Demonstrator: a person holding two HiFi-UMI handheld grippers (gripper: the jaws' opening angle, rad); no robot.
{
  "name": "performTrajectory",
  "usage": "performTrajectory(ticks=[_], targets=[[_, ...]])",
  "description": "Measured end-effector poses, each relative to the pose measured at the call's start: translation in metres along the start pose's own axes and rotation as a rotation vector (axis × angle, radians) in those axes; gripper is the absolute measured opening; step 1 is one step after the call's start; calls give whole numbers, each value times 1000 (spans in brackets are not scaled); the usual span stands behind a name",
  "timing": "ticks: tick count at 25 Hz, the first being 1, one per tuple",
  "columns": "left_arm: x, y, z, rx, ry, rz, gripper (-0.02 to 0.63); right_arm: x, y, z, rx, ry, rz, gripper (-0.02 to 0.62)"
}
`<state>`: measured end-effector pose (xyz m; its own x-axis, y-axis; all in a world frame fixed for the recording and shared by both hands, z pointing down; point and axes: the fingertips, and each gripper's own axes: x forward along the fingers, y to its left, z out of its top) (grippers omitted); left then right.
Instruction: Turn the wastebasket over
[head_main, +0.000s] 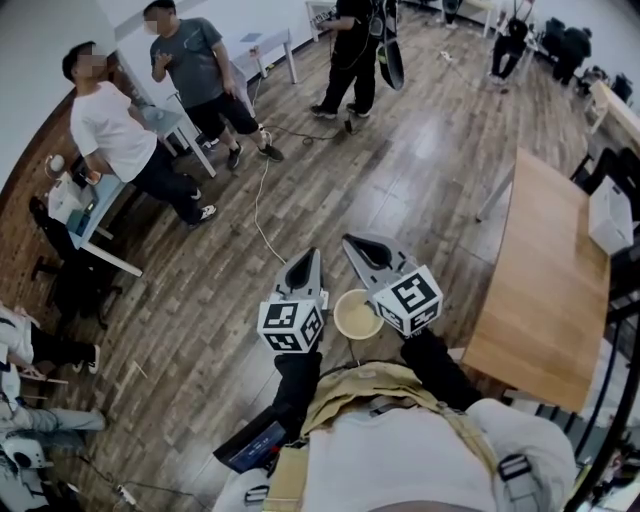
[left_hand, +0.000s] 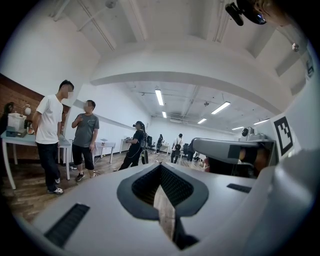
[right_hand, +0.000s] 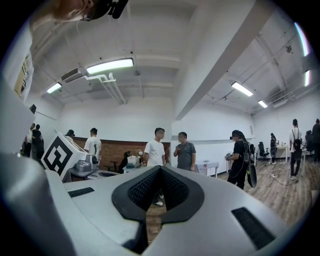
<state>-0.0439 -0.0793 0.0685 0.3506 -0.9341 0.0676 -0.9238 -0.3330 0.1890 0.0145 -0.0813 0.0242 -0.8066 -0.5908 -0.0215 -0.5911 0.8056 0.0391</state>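
Observation:
In the head view a small cream wastebasket stands on the wooden floor right in front of me, its round mouth facing up. My left gripper hovers just to its left and my right gripper just to its right, both above it and pointing away from me. Neither touches it. Both are shut with nothing between the pads. The left gripper view shows its own jaws closed and aimed across the room, with the right gripper alongside. The right gripper view shows closed jaws too. The wastebasket is out of both gripper views.
A long wooden table stands close on my right with a white box on it. Two people stand by white desks at the far left, another person farther back. A white cable trails over the floor ahead.

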Motion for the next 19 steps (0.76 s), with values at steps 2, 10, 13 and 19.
performTrajectory(ticks=[2,10,13,19], targets=[[1,-1,-3,-1,10,-2,2,-1,0,0,3,-3,0,21],[-2,-3,-10,9,39,-15,2,-1,4,-2,9,-6,-3,21],[-5,-3,-14,9,49,-12,2,-2,7,-4,14,-5,2,21],[-12,3,-14,2,57,6,2,1,15,-5,17,8,18,21]])
